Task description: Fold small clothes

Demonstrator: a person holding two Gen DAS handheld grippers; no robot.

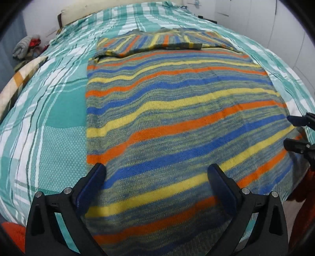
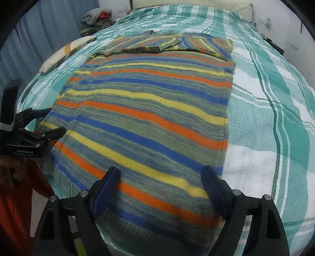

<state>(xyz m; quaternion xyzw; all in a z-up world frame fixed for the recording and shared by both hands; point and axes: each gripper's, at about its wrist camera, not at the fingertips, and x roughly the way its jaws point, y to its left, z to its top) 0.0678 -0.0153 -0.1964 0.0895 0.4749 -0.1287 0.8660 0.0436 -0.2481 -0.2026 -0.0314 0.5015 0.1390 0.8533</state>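
1. I see a knitted sweater striped in blue, orange, yellow and grey-green (image 1: 177,110) lying flat on a bed covered with a teal-and-white checked spread (image 1: 49,110).
2. Its long axis runs from the near edge of the bed, where my grippers are, away toward the headboard end; the stripes cross that axis from side to side.
3. The hem end points toward me and hangs slightly over the near edge; the neck end points away.
4. At the far end both sleeves (image 1: 149,42) are folded inward across the chest, lying one beside the other on top of the body panel.
5. My left gripper (image 1: 155,185) is spread wide above the near left part of the sweater, with one finger over the garment's left edge; nothing is clamped between its blue pads (image 1: 92,185).
6. My right gripper (image 2: 160,183) is likewise spread wide over the near right part, its right finger near the sweater's right edge; it holds nothing.
7. Each gripper appears at the side of the other's view, with its fingers apart.
8. A cream pillow with an orange band (image 2: 65,53) lies at the left side of the bed, apart from the sweater, and a heap of clothes (image 2: 96,16) sits beyond it by the blue curtain (image 2: 49,29).
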